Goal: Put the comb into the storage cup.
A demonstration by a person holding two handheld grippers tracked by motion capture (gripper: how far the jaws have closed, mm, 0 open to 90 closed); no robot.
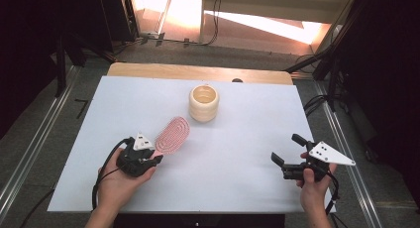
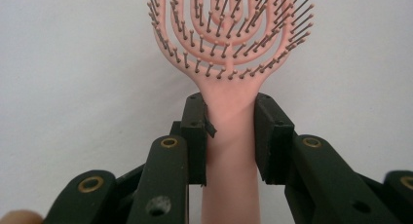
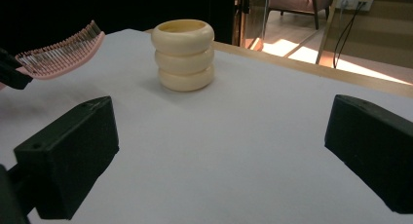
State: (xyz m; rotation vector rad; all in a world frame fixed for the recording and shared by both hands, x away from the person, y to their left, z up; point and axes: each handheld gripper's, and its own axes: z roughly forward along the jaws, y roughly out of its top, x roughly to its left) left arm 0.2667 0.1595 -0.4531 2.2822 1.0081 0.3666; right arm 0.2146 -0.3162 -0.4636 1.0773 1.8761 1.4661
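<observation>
On the white table [image 1: 237, 158], a cream ribbed cup [image 1: 203, 103] stood upright beyond a pink vented hairbrush [image 1: 172, 135], bristles up. The left gripper [image 2: 229, 131] clamped the brush's narrow handle, head raised toward the cup. The right gripper [image 1: 286, 153] gaped, holding nothing; that slim grip might let the brush twist.

pink plastic brush [image 2: 229, 63]; smooth cream cup [image 1: 203, 103]; matt white table [image 1: 237, 153].

Pink plastic vented hairbrush [image 1: 172, 135] lies front-left of cream ribbed ceramic cup [image 1: 203, 103], both on white table sheet [image 1: 237, 153], w/ gap betw. them.
</observation>
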